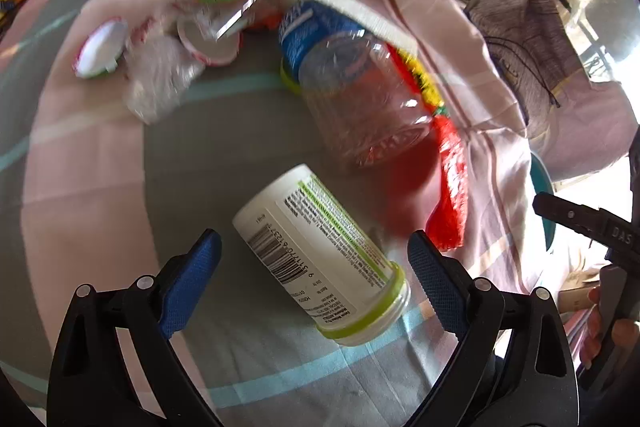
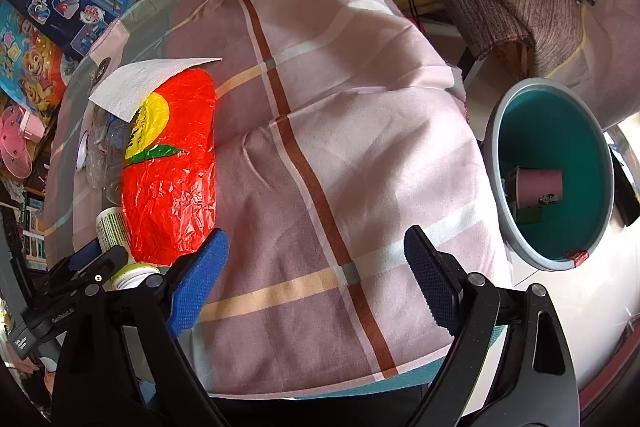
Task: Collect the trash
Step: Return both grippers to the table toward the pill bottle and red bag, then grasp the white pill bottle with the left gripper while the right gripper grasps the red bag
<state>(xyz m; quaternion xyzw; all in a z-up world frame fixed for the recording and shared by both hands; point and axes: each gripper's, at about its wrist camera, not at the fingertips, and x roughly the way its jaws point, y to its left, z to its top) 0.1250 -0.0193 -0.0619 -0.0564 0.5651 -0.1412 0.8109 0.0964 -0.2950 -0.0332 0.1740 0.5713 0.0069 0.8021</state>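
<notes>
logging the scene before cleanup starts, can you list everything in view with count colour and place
white bottle: 1, white with green band, lying on the checked sheet between the left jaws, untouched
clear bottle: 1, clear with blue label, lying beyond the white bottle
red wrapper: 1, red with yellow patch, on the sheet beside the bottles
white paper: 1, white, over the wrapper's far end
round lids: at least 2, white with red or green rims, blurred, far left
checked sheet: 1, pink and grey
bin: 1, teal inside, right of the sheet, pink cup inside
left gripper: black, blue pads, open
right gripper: black, blue pads, open over bare sheet
</notes>
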